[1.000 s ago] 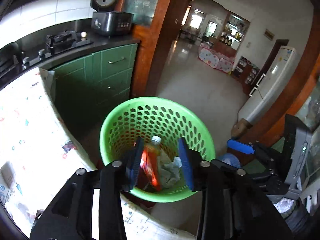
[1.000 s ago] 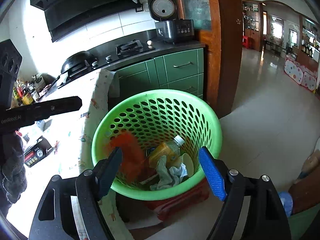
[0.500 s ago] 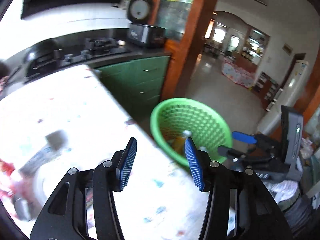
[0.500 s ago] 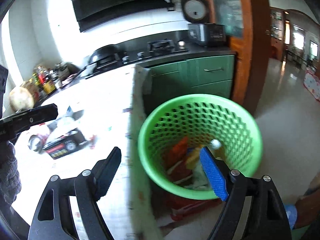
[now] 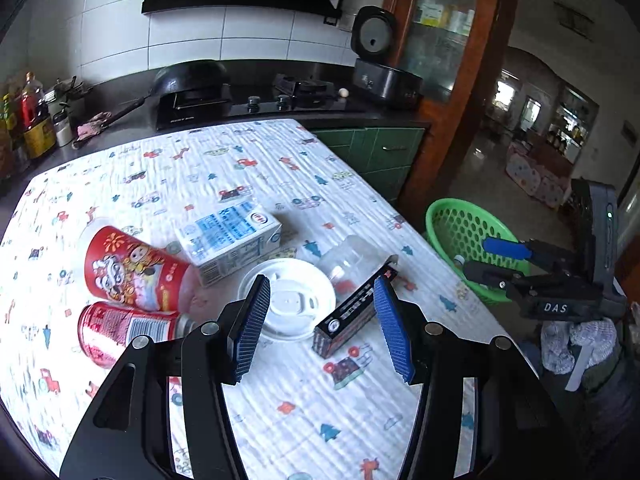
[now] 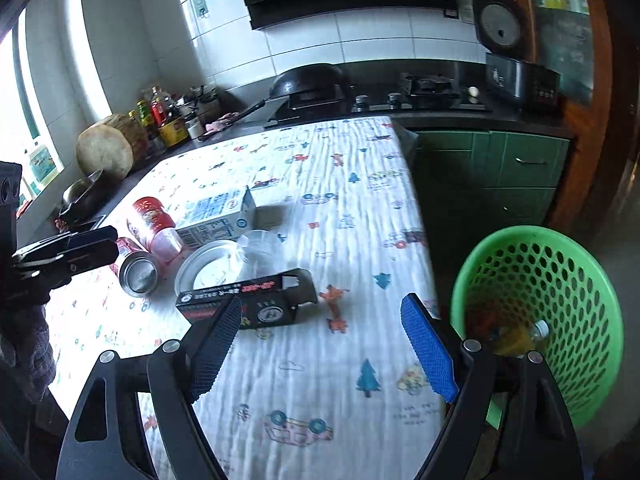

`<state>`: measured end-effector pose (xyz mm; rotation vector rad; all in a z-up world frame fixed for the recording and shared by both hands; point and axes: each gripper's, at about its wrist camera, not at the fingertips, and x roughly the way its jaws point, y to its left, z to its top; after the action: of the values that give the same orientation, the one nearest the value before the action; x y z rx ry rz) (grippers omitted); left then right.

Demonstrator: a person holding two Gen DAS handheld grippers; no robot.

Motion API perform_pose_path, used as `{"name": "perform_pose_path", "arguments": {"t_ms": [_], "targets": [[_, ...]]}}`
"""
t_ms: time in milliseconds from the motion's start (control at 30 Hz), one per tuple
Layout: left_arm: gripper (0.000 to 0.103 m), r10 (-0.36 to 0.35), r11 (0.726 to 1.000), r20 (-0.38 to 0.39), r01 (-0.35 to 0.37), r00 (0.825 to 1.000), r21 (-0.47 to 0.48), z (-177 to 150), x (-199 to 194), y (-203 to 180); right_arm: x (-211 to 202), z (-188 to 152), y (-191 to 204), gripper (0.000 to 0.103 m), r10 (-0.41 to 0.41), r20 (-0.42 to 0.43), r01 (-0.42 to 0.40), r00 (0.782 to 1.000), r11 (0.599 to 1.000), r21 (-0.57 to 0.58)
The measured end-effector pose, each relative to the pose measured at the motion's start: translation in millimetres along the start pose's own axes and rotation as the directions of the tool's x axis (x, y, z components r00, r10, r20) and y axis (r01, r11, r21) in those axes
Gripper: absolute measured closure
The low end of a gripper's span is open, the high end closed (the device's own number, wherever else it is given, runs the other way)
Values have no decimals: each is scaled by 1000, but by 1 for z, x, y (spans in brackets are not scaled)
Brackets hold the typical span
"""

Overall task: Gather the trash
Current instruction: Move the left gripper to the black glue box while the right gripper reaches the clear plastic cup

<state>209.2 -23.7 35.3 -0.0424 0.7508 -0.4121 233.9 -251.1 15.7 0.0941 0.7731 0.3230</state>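
The green basket (image 6: 576, 280) hides most of its trash; the black box (image 6: 248, 300) print is illegible.

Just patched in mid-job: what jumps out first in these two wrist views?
A cluster of trash lies on the cartoon-print tablecloth: a red printed paper cup on its side, a red drink can, a white-and-blue milk carton, a white round plastic lid and a black cardboard box. The bright green perforated plastic basket sits off the table's right edge, already holding a bottle.

Litter (image 5: 224, 264) on table; partly-filled basket (image 6: 560, 280) beside.
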Motion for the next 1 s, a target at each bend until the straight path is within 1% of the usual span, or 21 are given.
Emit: {"name": "perform_pose_path", "arguments": {"t_ms": [100,233,467,533,733,867,967,1000], "targets": [[49,12,1000,5,-12,1000,-12,-9,-7,14,17,12,16,24,40,-13,-40,999,999,-33],[49,16,1000,2,-16,1000,-22,-22,-14,27,42,24,33,24,64,-40,-67,997,995,-74],[49,8,1000,-14,-8,1000,-1,-33,-13,29,82,36,43,27,84,-89,-93,992,991,-94],[49,3,1000,-17,-3,1000,8,-34,-10,28,90,38,43,27,109,-109,-119,988,989,-88],[49,-11,999,-31,12,999,31,-33,0,23,110,37,45,29,106,-168,-125,980,986,-111],[49,-24,998,-41,26,999,51,-33,8,18,119,34,44,33,114,-203,-138,972,984,-111],[49,-30,997,-54,34,998,68,-33,16,14,122,34,43,37,106,-210,-133,972,984,-120],[49,-32,997,-59,37,998,73,-33,18,12,123,34,42,44,107,-210,-133,972,984,-115]]}}
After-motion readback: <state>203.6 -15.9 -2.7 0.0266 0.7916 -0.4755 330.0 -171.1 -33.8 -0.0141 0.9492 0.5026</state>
